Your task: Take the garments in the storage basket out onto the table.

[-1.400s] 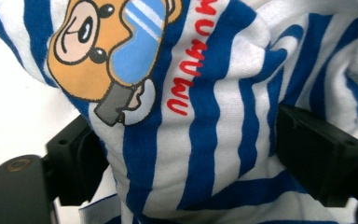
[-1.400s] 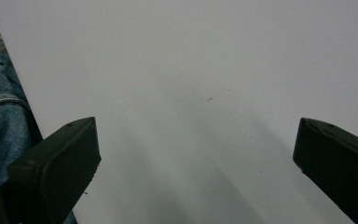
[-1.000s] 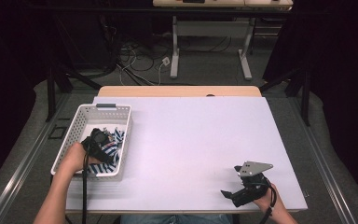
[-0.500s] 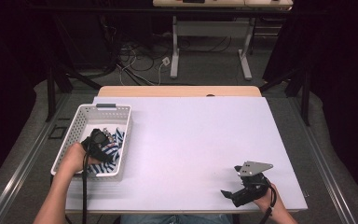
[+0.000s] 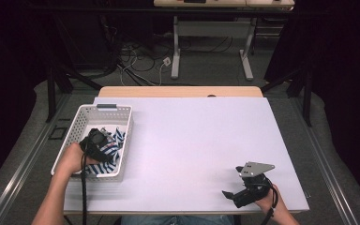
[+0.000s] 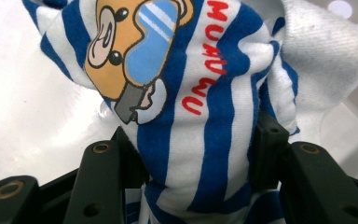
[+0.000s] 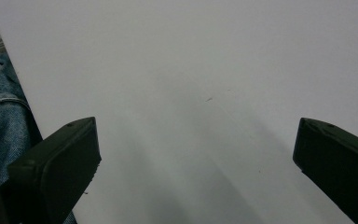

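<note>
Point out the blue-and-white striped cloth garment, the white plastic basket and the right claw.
blue-and-white striped cloth garment [image 6: 214, 121], left gripper view, striped middle.
white plastic basket [image 5: 104, 108], high view, far rim.
right claw [image 7: 196, 168], right gripper view, midway between open jaws.

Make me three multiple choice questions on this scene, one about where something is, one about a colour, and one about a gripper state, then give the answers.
1. Where does the striped garment lie?
A. in the white basket
B. on the middle of the table
C. on the floor

2. What colour are its stripes?
A. red and black
B. blue and white
C. green and yellow

3. How does the right gripper stand?
A. shut on a cloth
B. open, holding nothing
C. shut on the basket

Answers: 1 A, the high view shows the cloth inside the basket at the table's left. 2 B, the left gripper view shows blue and white bands. 3 B, its fingers stand wide apart over bare table.
</note>
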Demonstrator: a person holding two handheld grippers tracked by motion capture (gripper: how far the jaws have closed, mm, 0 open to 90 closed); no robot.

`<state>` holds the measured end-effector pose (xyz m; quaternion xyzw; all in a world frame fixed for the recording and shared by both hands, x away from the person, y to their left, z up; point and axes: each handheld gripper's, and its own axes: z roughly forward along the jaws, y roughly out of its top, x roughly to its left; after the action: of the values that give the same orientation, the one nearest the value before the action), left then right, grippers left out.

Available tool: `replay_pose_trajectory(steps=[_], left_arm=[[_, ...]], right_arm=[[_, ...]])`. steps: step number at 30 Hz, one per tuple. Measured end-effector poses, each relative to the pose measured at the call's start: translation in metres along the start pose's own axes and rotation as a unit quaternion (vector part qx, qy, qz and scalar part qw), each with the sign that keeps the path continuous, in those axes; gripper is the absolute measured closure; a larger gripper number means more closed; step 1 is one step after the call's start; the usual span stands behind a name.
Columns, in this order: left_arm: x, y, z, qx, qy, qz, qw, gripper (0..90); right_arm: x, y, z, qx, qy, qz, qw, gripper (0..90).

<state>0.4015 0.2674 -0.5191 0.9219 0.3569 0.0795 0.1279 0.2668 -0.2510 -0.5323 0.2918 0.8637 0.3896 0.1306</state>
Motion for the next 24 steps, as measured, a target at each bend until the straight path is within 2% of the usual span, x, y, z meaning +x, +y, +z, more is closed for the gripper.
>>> replay_pose_trajectory(steps=[10,11,13,17,24], left_arm=[[0.001,-0.005,-0.007,-0.007,0.003,0.011,0.9999,50.5],[0.000,-0.006,-0.008,-0.011,0.001,0.005,0.9999,50.5],[0.001,-0.007,-0.009,-0.016,0.001,0.005,0.9999,50.5],[0.002,-0.008,-0.012,-0.021,0.006,0.012,0.9997,50.5],[0.003,-0.011,-0.017,-0.039,-0.004,0.021,0.9990,50.5]], right_arm=[[-0.001,0.000,0.001,-0.002,0.000,0.001,1.0000,0.2],[0.000,0.000,0.001,0.001,0.000,0.000,1.0000,0.3],[0.000,0.000,0.001,0.001,0.001,-0.001,1.0000,0.3],[-0.001,-0.001,0.000,-0.001,-0.001,0.001,1.0000,0.3],[-0.001,-0.001,0.000,-0.001,-0.002,0.002,1.0000,0.3]])
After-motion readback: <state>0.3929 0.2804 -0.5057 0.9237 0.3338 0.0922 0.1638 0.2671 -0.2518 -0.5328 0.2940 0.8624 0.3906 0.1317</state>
